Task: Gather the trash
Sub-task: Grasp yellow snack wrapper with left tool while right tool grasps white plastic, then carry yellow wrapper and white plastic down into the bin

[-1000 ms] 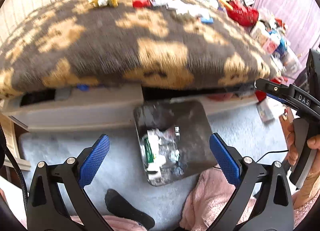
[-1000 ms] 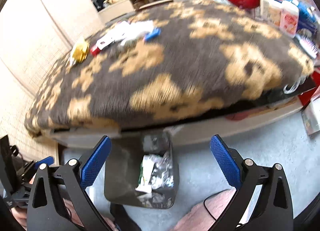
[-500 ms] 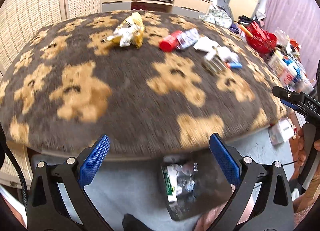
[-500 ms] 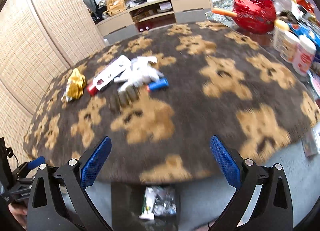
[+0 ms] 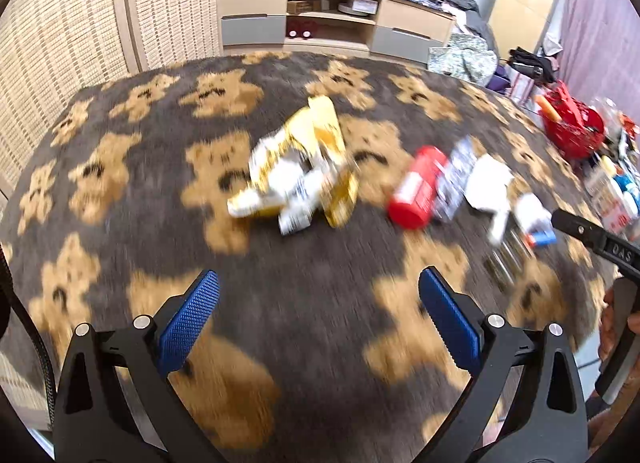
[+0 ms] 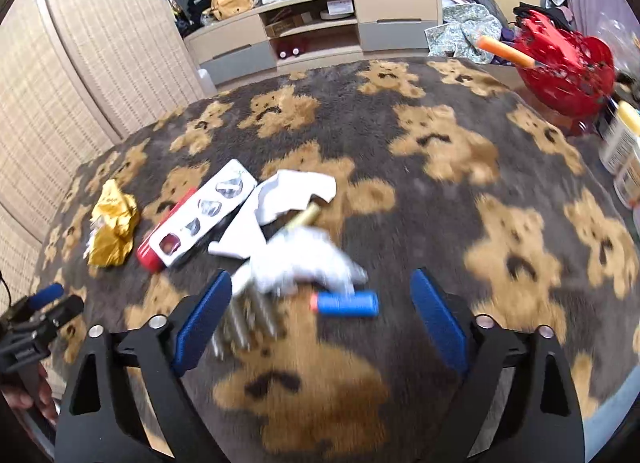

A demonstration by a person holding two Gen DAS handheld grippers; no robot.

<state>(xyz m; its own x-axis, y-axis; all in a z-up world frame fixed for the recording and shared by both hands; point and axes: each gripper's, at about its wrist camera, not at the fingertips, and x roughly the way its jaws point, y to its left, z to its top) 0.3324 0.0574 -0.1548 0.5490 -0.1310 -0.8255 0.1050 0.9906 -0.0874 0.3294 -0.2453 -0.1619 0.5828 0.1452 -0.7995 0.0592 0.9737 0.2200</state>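
Bear-print blanket [image 6: 420, 191]: one gold wrapper [image 6: 112, 233], one blue tube [image 6: 346, 303].

Trash before me, all lying on the bear-print blanket [image 6: 440, 223]:
- crumpled gold wrapper [image 6: 112, 229], far left, apart from the rest;
- red-edged blister tray [image 6: 200, 219], flat, slanted;
- torn white paper [image 6: 288, 195], touching the tray;
- crumpled white tissue [image 6: 300, 265], blurred;
- blue tube [image 6: 346, 303], on its side, just beside the tissue.
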